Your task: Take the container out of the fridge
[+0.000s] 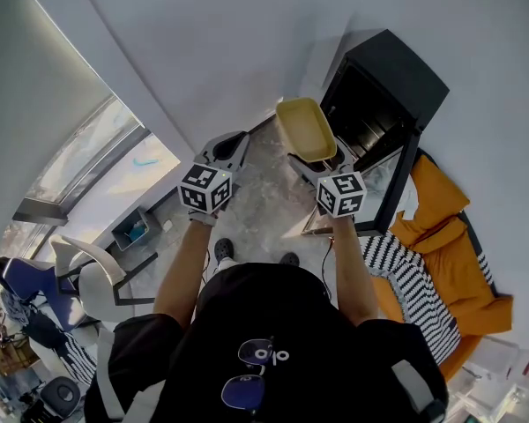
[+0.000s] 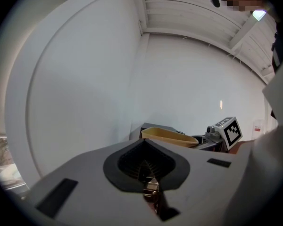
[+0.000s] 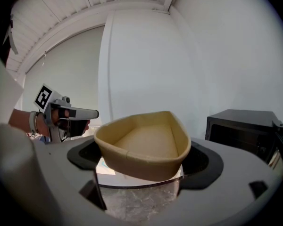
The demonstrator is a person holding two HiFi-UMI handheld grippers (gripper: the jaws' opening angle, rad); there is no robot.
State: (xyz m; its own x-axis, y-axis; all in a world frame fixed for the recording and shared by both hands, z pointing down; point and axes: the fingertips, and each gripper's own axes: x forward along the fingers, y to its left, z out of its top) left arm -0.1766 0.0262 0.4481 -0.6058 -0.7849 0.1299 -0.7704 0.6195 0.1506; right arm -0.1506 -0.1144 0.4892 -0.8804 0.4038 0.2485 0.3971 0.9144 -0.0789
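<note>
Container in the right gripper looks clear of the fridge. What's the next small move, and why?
Probably draw the container a little further from the fridge, right gripper shut on it: it hangs just outside the open front, gripped at one end; the left gripper is shut, empty.

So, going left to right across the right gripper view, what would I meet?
Left tool with its square-marker cube → yellow container in the middle → black fridge at the right.
</note>
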